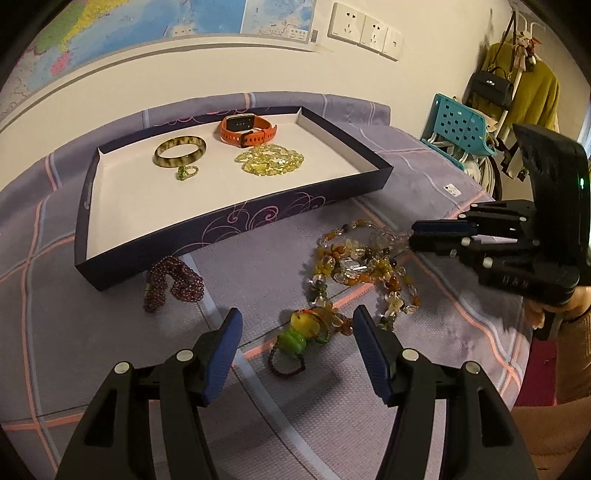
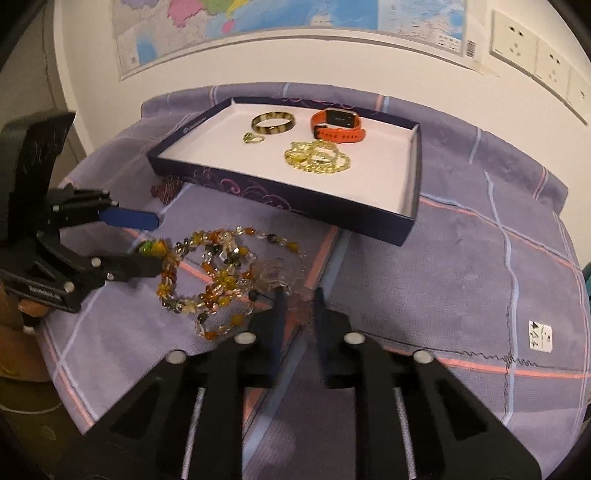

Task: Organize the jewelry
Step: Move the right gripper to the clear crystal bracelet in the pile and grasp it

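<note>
A dark box lid [image 1: 229, 221] [image 2: 280, 201] holds a mottled bangle [image 1: 180, 151] [image 2: 273, 123], an orange watch [image 1: 245, 129] [image 2: 338, 127], a yellow bead necklace [image 1: 269, 158] [image 2: 317, 155] and a small green ring [image 1: 186, 172] [image 2: 252, 138]. On the cloth lie a long amber bead necklace [image 1: 365, 266] [image 2: 221, 273], a green-and-yellow charm bracelet [image 1: 299, 338] [image 2: 153, 247] and a garnet bead strand [image 1: 173, 282] [image 2: 166, 190]. My left gripper [image 1: 295, 332] [image 2: 155, 243] is open around the charm bracelet. My right gripper [image 2: 299, 306] [image 1: 410, 236] is nearly shut on a pale section of the amber necklace.
A purple checked cloth [image 2: 461, 266] covers the table. A teal plastic chair [image 1: 458, 125] and a coat rack with a yellow coat [image 1: 524, 85] stand at the far right. A wall with a map [image 2: 258, 22] and sockets [image 1: 365, 29] is behind.
</note>
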Available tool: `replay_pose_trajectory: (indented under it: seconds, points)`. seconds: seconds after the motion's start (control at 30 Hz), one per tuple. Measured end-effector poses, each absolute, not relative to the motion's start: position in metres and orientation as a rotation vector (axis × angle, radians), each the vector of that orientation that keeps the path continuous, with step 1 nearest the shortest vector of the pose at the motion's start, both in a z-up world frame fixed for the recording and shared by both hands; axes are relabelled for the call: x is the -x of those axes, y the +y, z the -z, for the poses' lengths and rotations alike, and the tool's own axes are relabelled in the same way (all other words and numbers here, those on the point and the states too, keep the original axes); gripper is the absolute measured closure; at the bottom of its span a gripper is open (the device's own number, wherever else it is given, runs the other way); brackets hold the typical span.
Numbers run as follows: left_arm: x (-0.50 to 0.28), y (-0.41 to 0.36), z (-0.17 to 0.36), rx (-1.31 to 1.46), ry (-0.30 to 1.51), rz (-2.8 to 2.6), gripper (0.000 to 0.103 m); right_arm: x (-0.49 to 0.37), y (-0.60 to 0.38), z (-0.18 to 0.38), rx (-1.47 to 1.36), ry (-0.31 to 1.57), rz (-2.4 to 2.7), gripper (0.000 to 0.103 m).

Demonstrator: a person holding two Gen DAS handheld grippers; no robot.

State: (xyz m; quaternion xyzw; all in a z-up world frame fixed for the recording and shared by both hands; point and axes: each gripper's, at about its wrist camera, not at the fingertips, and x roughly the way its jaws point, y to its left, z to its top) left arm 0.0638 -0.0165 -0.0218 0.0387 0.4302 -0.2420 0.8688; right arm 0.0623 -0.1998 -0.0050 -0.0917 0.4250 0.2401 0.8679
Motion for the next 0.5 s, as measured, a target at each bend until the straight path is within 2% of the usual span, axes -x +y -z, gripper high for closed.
replay_pose_trajectory:
  seconds: [0.23,0.5]
  points:
    - [-0.06,-0.015,0.02,-0.085,0.895,0.508,0.043,-0.069,-0.229,-0.001,0.021,0.903,-0.475,0.094]
    - [-0.054,-0.007,0.017,-0.075,0.886,0.502,0.043,-0.053,-0.239,-0.017,0.015,0.876,-0.498,0.094]
